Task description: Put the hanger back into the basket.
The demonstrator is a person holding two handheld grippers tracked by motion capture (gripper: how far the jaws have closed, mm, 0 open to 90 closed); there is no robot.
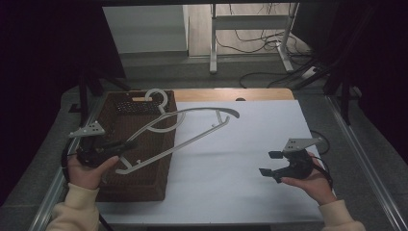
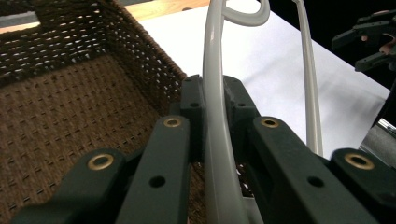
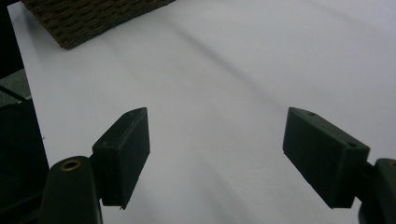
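Observation:
A pale grey plastic clothes hanger (image 1: pixel 202 111) hangs tilted in the air, its hook (image 1: pixel 156 96) over the back of a brown wicker basket (image 1: pixel 139 190) and its long end reaching out over the white table (image 1: pixel 240 159). My left gripper (image 1: pixel 130 143) is shut on one arm of the hanger near its low end. In the left gripper view my left gripper (image 2: pixel 214 88) pinches the hanger's arm (image 2: pixel 215 70) above the basket (image 2: pixel 140 51). My right gripper (image 1: pixel 269 163) is held open over the table's right side; in its own view my right gripper (image 3: pixel 219 149) has nothing between its jaws.
The basket stands along the table's left edge, and its corner (image 3: pixel 88 18) shows in the right gripper view. Wooden table edge (image 1: pixel 231 94) runs along the back. Beyond it stand a white metal frame (image 1: pixel 250 24) and loose floor cables (image 1: pixel 269 43). The other gripper (image 2: pixel 369 42) shows far off.

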